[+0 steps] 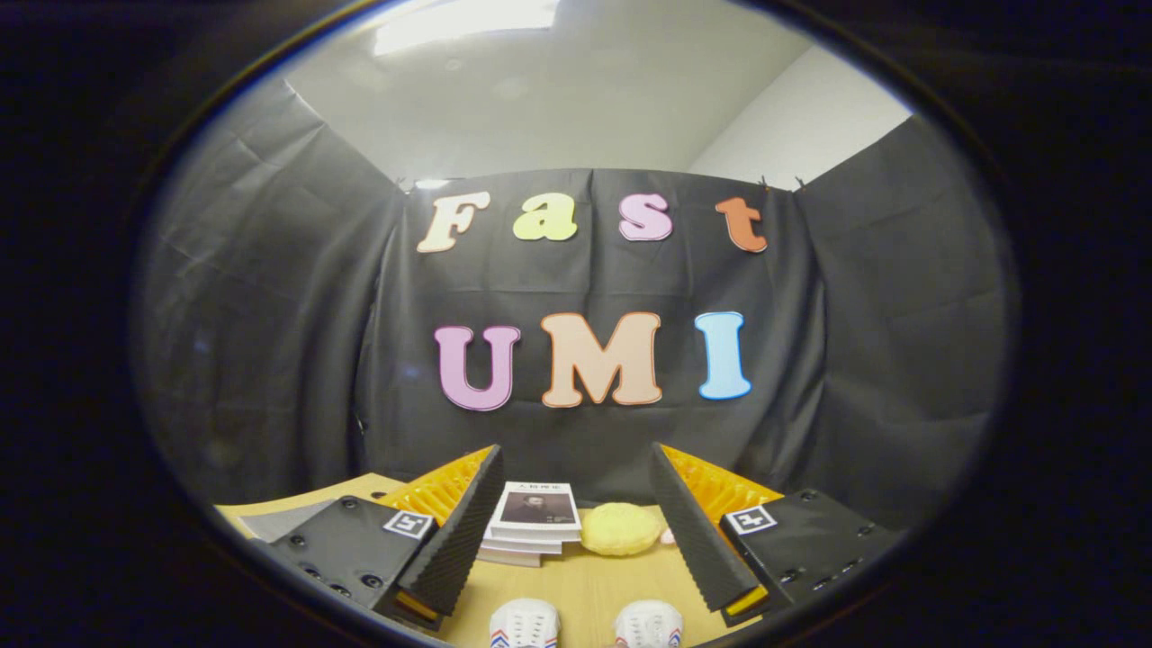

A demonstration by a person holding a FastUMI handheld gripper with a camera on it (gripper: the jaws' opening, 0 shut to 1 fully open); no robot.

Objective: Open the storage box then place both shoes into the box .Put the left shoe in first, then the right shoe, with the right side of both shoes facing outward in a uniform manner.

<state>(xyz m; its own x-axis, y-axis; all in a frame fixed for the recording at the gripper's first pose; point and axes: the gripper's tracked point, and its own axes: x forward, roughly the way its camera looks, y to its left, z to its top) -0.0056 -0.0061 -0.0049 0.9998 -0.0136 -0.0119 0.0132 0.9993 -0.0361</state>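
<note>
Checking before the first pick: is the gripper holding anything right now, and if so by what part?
Nothing is held. The gripper is open, its fingers spread wide apart with only bare table between them; the two shoes lie untouched.

Pair of white shoes, on desk

Left shoe [525, 624] and right shoe [648, 624]: side by side at desk's [585, 585] near edge, toes pointing away.

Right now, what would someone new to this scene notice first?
The open tongs stand out first, their fingers spread wide and holding nothing. Between them, on the wooden table, lies a stack of books with a yellow sponge-like lump beside it. Nearer than both, the toes of two white shoes sit side by side just ahead of the fingers.
</note>
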